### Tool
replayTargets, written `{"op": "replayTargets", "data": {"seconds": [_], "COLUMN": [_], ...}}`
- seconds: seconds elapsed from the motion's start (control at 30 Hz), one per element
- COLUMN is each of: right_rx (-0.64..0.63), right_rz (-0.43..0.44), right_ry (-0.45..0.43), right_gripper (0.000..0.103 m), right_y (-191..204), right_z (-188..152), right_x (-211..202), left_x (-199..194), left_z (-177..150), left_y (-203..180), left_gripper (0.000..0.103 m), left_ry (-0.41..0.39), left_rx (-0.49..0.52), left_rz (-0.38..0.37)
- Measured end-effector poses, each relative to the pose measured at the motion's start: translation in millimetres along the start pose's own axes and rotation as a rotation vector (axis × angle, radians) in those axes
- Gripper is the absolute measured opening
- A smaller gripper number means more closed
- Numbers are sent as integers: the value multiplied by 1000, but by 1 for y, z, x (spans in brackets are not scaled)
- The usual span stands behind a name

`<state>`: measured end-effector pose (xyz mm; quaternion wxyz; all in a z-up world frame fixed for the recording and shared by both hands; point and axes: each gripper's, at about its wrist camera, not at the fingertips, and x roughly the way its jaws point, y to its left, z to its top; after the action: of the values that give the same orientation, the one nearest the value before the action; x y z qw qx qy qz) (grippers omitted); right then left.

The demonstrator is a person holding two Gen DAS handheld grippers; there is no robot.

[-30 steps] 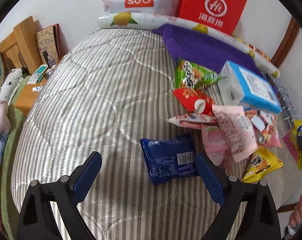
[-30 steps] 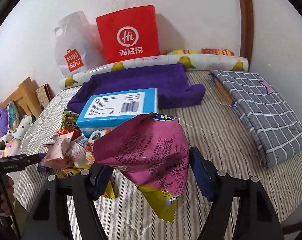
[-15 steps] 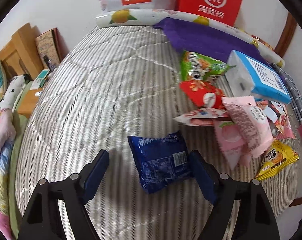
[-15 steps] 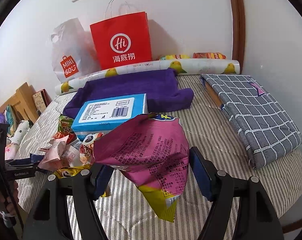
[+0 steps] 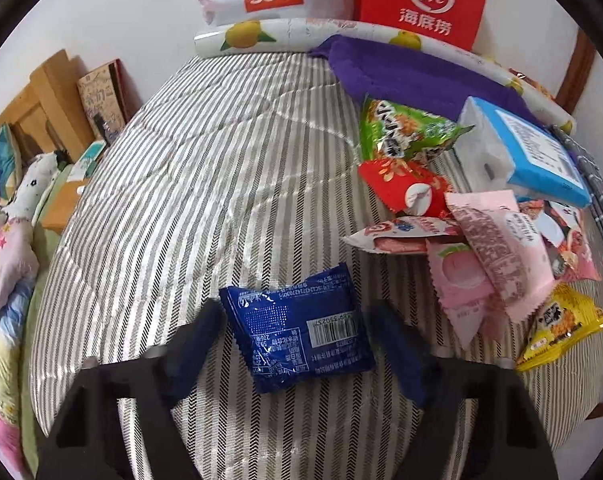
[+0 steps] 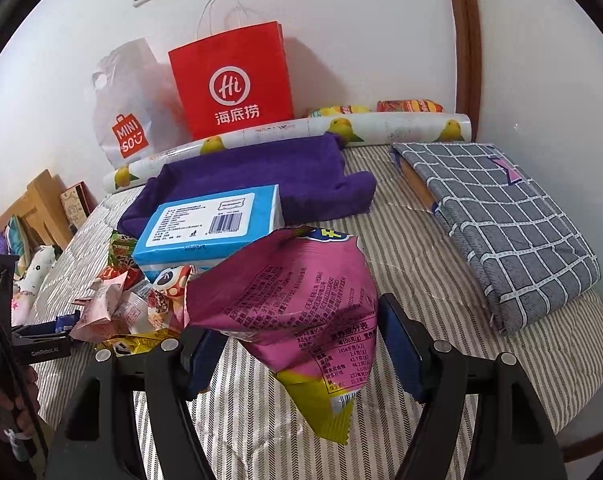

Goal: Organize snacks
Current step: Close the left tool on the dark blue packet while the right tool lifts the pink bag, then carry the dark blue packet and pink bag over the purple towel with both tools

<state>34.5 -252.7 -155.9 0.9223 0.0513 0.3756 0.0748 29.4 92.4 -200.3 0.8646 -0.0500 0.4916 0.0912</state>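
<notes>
1. The left gripper is closing its jaws around the blue snack packet lying on the striped bedcover.
2. The right gripper clamps the pink snack bag above the bedcover.

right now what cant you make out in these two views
- Left gripper in the left wrist view: fingers motion-blurred as the jaws close around the blue packet; contact unclear.
- Tissue box in the right wrist view: its lower front is hidden by the pink bag.
- Pink bag: its front face is turned away.
- Snacks behind the roll: mostly hidden, too small.
</notes>
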Motion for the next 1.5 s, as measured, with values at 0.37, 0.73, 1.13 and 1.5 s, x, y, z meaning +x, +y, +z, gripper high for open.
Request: {"op": "replayTargets", "data": {"seconds": [0.37,0.73,1.13,1.5], "right_rx": [-16,-69,-94,-132], "right_rz": [6,26,76,47], "right_ry": [-36,-75,-118,-111], "right_gripper": [72,72,72,72], "right_y": [8,30,50,59], "right_z": [9,29,67,113], "right_x": [-18,-36,-44,-19], "left_x": [-24,-67,-96,-96], "left_z": [4,24,71,121], "left_y": [15,-7,-57,-81], "left_gripper": [46,46,46,46], "left_ry": [-6,-87,-161,-194], "left_rx": [-46,-9,95,129], "left_rz": [-57,-167,-281,-297]}}
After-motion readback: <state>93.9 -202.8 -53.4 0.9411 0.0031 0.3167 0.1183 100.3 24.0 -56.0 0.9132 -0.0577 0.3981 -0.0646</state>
